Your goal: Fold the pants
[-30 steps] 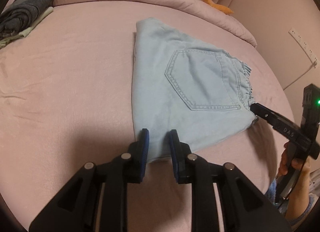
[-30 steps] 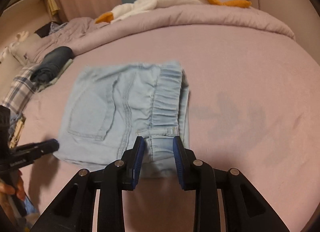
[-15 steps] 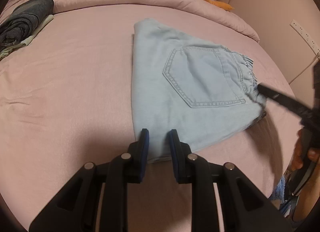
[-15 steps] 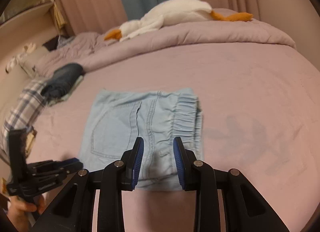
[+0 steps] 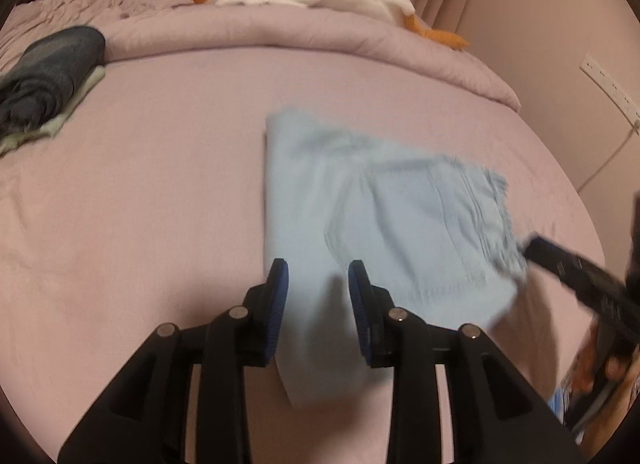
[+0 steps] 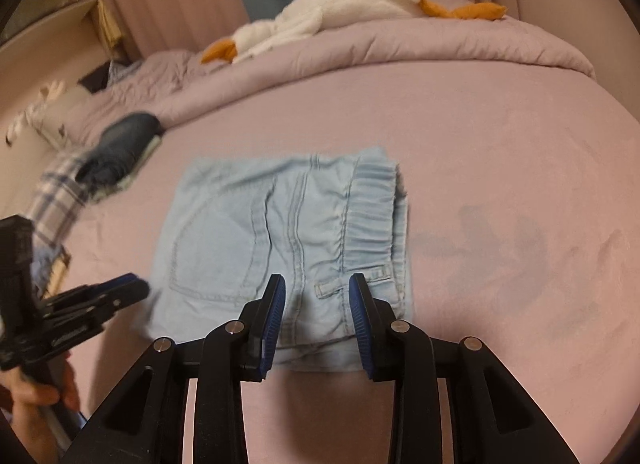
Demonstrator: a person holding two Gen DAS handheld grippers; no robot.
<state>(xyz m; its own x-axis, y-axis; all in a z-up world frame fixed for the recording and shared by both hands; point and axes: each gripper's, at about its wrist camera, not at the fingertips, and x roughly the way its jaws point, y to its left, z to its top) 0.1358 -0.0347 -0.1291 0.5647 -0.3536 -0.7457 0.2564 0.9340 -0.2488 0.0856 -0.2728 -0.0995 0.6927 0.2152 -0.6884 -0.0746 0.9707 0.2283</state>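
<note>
**Right wrist view: folded pants, release and finish**

Item: light-blue denim pants (image 6: 280,232), folded into a compact rectangle, lying flat mid-bed (image 6: 500,144), waistband to the right.
Left hand-held gripper (image 5: 318,304): jaws opening, denim below them, nothing pinched.
Right hand-held gripper (image 6: 317,310): jaws opening, parted over the belt-loop edge, nothing grasped.
Handling note: judged near completion. Lift both clear straight upward so no pad snags a layer; press any raised corner flat.

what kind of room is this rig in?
Most likely a bedroom: the folded pants lie on a bed's pink sheet, with a bunched duvet and a plush goose behind, before curtains.
</note>
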